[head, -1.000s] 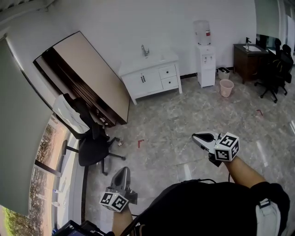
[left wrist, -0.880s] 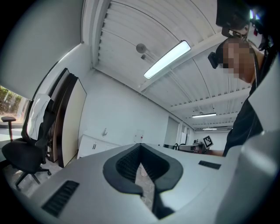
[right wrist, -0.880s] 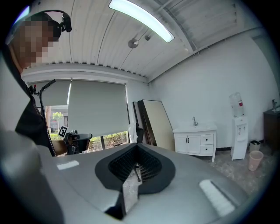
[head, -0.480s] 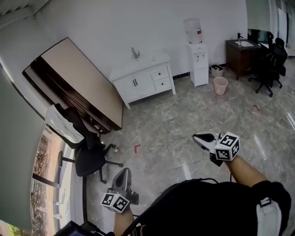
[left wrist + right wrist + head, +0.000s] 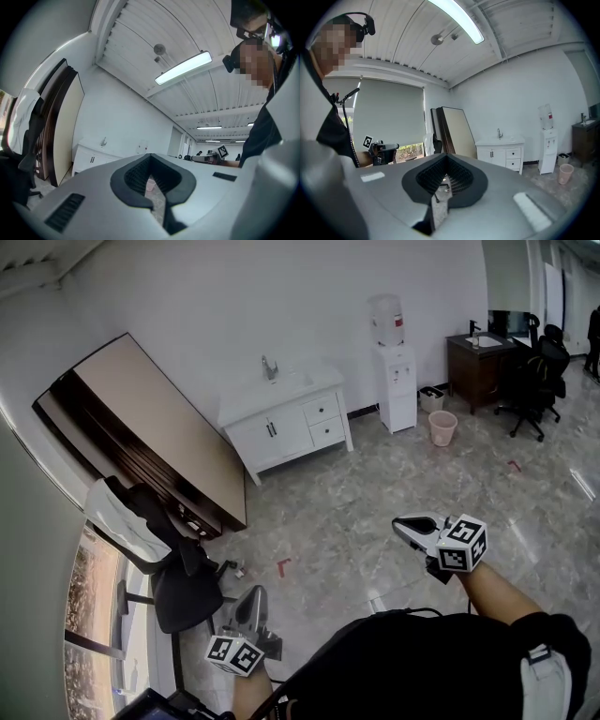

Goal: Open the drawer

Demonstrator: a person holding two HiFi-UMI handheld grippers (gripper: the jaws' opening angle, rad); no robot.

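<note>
With left gripper and right gripper both closed and empty, the drawer in the far cabinet is to be approached squarely, one gripper opened before its handle is met.

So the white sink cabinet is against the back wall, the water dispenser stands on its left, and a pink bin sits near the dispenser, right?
Not quite: the head view shows the water dispenser to the right of the white sink cabinet, not its left. The cabinet is against the back wall, and the pink bin sits near the dispenser.
</note>
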